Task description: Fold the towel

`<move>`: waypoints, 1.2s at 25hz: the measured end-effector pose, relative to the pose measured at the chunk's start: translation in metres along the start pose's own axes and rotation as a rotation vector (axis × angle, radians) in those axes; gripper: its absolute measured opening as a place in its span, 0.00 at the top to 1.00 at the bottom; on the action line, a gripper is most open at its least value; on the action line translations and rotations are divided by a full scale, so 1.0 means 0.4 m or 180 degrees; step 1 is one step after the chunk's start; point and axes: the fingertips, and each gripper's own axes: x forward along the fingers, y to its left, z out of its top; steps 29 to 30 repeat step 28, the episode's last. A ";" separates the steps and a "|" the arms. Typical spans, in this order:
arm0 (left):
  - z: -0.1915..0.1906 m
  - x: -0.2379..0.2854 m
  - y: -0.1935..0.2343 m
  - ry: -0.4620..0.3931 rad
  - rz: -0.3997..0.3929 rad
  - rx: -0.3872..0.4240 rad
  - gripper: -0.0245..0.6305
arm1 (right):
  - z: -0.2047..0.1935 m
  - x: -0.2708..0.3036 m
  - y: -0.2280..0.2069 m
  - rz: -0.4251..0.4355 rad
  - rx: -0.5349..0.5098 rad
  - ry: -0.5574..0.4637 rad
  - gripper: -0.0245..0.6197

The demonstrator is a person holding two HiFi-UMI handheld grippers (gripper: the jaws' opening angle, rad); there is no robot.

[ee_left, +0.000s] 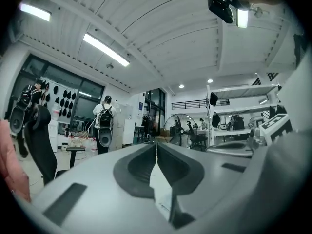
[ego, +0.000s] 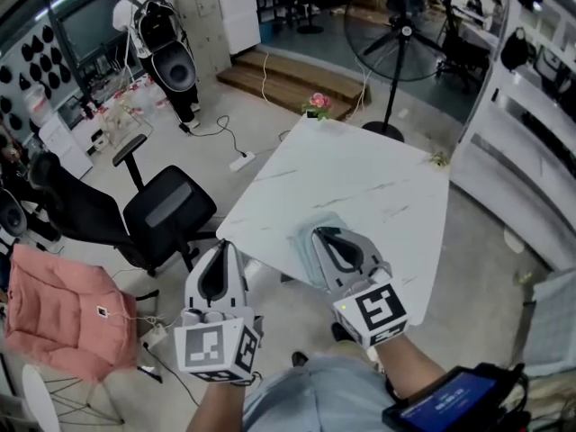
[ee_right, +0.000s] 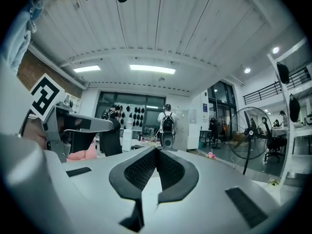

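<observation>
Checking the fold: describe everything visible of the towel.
The towel is pale blue-grey cloth, lying flat as a compact, roughly square pad near the near edge of the white table. The shut right tool hides part of it in the head view without gripping it. Layers cannot be made out.

Identify the towel [ego: 326, 220] by its plain pale blue-grey, at the near edge of the table [ego: 360, 174], which is white with faint grey marble veins. Your left gripper [ego: 222, 246] and right gripper [ego: 318, 233] are light grey with black pads [ee_right: 144, 172]. Their marker cubes [ego: 216, 349] carry black-and-white squares. At the far corner, note a pink flower [ego: 319, 103].
</observation>
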 end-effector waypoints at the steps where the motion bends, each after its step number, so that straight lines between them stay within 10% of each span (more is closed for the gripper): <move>1: 0.003 -0.001 -0.001 -0.0003 -0.0002 0.0005 0.94 | 0.009 0.001 -0.001 -0.0006 -0.0014 -0.0026 0.94; 30: 0.015 0.003 -0.006 -0.0004 -0.0015 0.0072 0.94 | 0.069 0.004 0.015 -0.0015 -0.0152 -0.0199 0.94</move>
